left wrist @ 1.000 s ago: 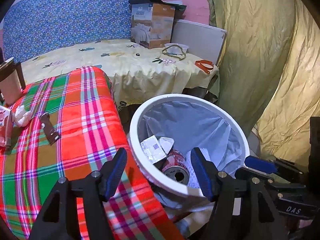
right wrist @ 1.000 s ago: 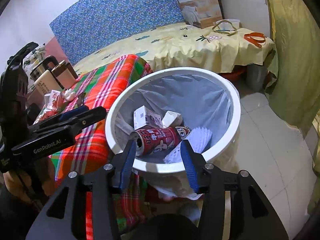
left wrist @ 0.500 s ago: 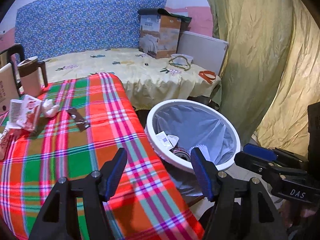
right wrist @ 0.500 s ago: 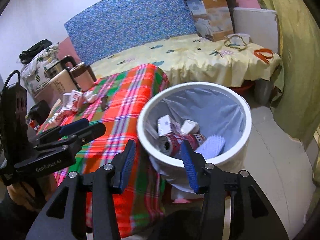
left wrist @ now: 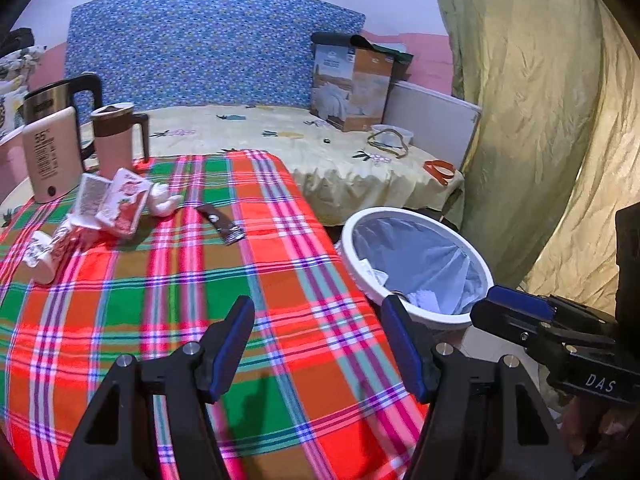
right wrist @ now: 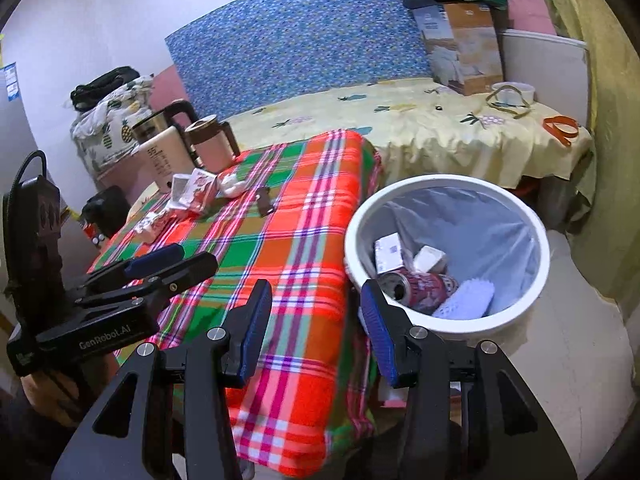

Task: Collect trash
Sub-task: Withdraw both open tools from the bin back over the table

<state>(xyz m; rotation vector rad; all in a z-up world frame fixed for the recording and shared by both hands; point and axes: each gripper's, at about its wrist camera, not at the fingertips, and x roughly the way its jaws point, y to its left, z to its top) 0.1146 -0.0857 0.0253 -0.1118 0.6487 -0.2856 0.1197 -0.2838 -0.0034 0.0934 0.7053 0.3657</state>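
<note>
While both fingers gape empty, left gripper (left wrist: 316, 344) wider than right gripper (right wrist: 316, 324), table trash (left wrist: 116, 204) far ahead-left

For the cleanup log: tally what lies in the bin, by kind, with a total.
Boxes: 2
Can: 1
Ruffled paper: 1
Total: 4
</note>
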